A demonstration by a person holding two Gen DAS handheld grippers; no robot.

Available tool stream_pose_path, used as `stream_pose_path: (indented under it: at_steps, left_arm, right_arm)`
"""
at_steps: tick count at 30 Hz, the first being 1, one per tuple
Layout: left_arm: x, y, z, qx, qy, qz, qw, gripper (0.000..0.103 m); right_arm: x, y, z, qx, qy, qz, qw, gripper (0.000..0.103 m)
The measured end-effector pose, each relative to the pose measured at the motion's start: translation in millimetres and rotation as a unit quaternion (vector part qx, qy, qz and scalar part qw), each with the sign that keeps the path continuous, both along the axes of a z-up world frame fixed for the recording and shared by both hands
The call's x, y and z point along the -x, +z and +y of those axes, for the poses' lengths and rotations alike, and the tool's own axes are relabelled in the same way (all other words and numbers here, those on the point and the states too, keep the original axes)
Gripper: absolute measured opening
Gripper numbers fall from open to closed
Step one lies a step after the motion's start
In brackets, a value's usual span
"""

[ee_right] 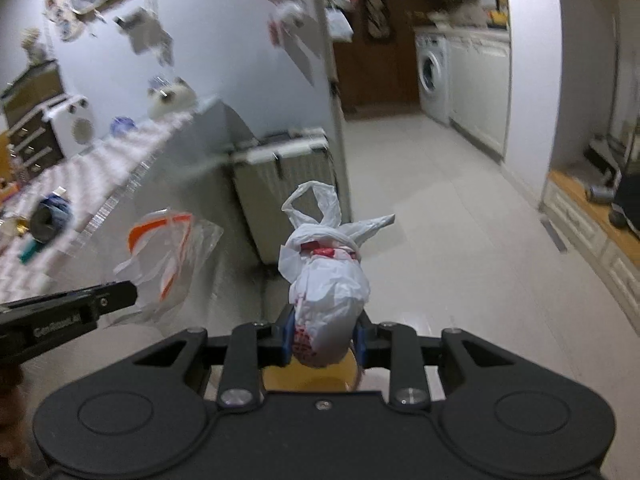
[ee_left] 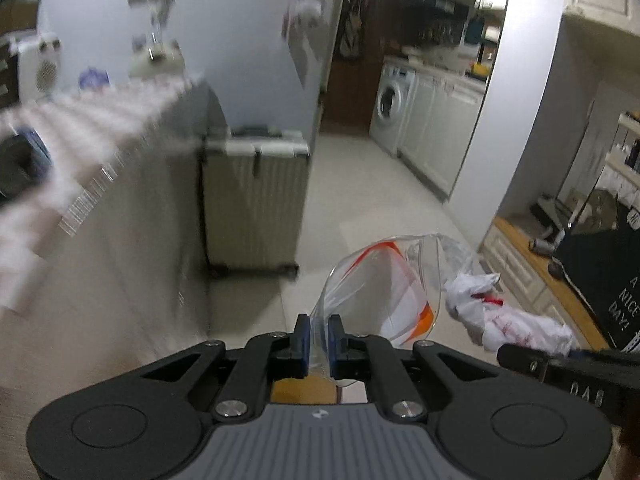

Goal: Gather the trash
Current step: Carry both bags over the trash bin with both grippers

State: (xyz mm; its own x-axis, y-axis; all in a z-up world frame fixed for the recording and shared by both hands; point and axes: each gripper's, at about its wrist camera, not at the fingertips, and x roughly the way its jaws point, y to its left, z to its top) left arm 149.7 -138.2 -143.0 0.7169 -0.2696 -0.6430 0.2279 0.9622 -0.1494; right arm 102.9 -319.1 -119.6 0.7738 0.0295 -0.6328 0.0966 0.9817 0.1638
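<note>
Pale tiled floor (ee_right: pixel 440 208), kitchen beyond | left gripper (ee_left: pixel 319 336) clamped clear bag (ee_left: pixel 380 280) | right gripper (ee_right: pixel 323 338) clamped knotted white bag (ee_right: pixel 328 280) — both collected, no bin visible.

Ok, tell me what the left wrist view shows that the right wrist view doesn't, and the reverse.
Left wrist only: the left gripper seen from behind, shut on the clear orange-trimmed bag, and a black sign at right.

Right wrist only: the right gripper shut on the tied white bag, plus the dark drawers at far left.

Both: each bag, the suitcase, the washing machine, the tiled floor.
</note>
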Motion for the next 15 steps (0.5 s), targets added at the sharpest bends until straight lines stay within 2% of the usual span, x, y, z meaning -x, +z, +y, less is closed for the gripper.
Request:
stream_pose_path:
  at_steps: [7, 11, 15]
  left_arm:
    - [-56, -87, -16, 0.004, 0.007, 0.077, 0.997, 0.01]
    - [-83, -128, -12, 0.003, 0.02, 0.104, 0.9944, 0.01]
    - [-110, -163, -4, 0.006, 0.037, 0.131, 0.9907, 0.01]
  right_arm:
    - [-37, -82, -22, -0.011, -0.013, 0.085, 0.996, 0.029]
    - [-70, -130, -17, -0.024, -0.009, 0.132, 0.991, 0.029]
    - [-103, -164, -7, -0.035, -0.01, 0.159, 0.987, 0.029]
